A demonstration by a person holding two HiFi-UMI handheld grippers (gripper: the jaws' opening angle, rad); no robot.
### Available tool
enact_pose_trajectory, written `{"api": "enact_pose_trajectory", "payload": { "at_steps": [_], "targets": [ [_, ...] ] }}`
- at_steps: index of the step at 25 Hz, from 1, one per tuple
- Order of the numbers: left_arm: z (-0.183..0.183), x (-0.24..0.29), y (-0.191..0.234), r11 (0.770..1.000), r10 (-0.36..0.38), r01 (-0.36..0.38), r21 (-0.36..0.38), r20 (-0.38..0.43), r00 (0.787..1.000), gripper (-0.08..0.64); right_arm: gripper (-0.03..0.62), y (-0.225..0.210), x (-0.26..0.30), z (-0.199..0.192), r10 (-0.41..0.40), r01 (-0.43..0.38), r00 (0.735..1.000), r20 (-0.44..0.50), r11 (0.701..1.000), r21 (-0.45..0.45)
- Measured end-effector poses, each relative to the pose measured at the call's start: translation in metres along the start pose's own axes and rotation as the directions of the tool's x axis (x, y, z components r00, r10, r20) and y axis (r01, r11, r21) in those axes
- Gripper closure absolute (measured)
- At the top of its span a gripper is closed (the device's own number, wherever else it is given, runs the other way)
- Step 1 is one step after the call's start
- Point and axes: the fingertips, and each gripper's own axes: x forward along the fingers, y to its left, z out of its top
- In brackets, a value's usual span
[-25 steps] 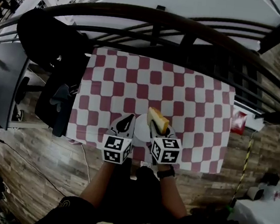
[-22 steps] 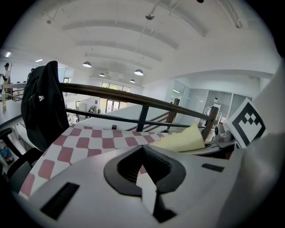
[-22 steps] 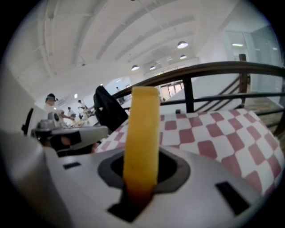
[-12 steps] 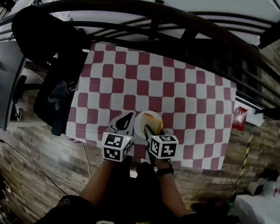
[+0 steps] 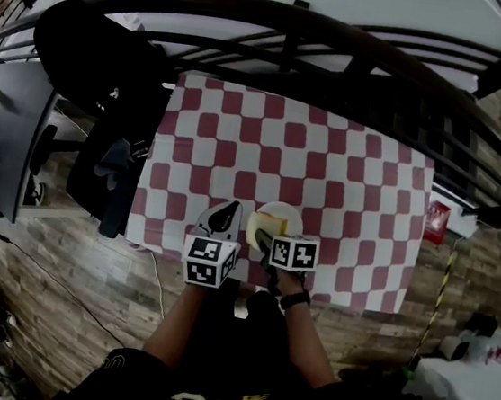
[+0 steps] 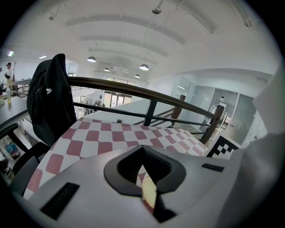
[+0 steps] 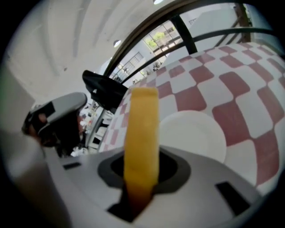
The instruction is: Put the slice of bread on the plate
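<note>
A white plate (image 5: 287, 215) sits near the front edge of the red-and-white checked table (image 5: 327, 168). My right gripper (image 5: 266, 235) is shut on the slice of bread (image 5: 259, 229) and holds it edge-up, low over the plate's near left rim. In the right gripper view the yellow bread (image 7: 141, 129) stands upright between the jaws, with the plate (image 7: 196, 136) just beyond it. My left gripper (image 5: 224, 218) hovers just left of the plate, fingertips together and holding nothing. In the left gripper view its jaws show only a thin slit onto the cloth.
A dark curved railing (image 5: 342, 43) runs along the table's far side. A black jacket over a chair (image 5: 110, 87) stands at the table's left end. Wooden floor (image 5: 68, 281) lies to the left of the table. A red item (image 5: 436, 222) lies off the right end.
My right gripper has sunk and rolled, bringing the bread from above the table down close over the plate. The left gripper has drifted slightly beside the plate.
</note>
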Motion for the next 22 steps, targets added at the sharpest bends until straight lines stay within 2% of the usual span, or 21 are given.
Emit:
{"api": "enact_pose_trajectory", "payload": {
  "at_steps": [4, 7, 10, 15, 19, 22],
  "targets": [
    [0.004, -0.002, 0.001, 1.000, 0.002, -0.002, 0.002, 0.003, 1.000, 0.541, 0.494, -0.002, 0.005, -0.004, -0.030, 0.029, 1.000, -0.007, 0.999, -0.030],
    [0.010, -0.001, -0.003, 1.000, -0.008, 0.008, 0.012, 0.011, 1.000, 0.541, 0.483, -0.007, 0.007, -0.004, -0.115, 0.113, 0.993, -0.011, 0.987, -0.117],
    [0.013, -0.001, -0.010, 0.999, -0.022, 0.021, 0.024, 0.015, 1.000, 0.541, 0.412, -0.016, 0.003, -0.002, -0.220, 0.217, 0.975, 0.000, 0.962, -0.168],
    [0.008, -0.003, -0.018, 0.999, -0.036, 0.036, 0.036, 0.003, 0.999, 0.541, 0.319, -0.030, -0.005, 0.004, -0.323, 0.320, 0.946, 0.018, 0.925, -0.203],
    [0.005, -0.002, -0.019, 0.998, -0.046, 0.046, 0.041, -0.014, 0.999, 0.541, 0.244, -0.052, -0.019, 0.015, -0.416, 0.422, 0.907, 0.073, 0.886, -0.191],
    [0.004, -0.004, -0.018, 0.998, -0.053, 0.054, 0.044, -0.023, 0.998, 0.541, 0.241, -0.070, -0.040, 0.033, -0.438, 0.457, 0.887, 0.147, 0.880, -0.129]
  ]
}}
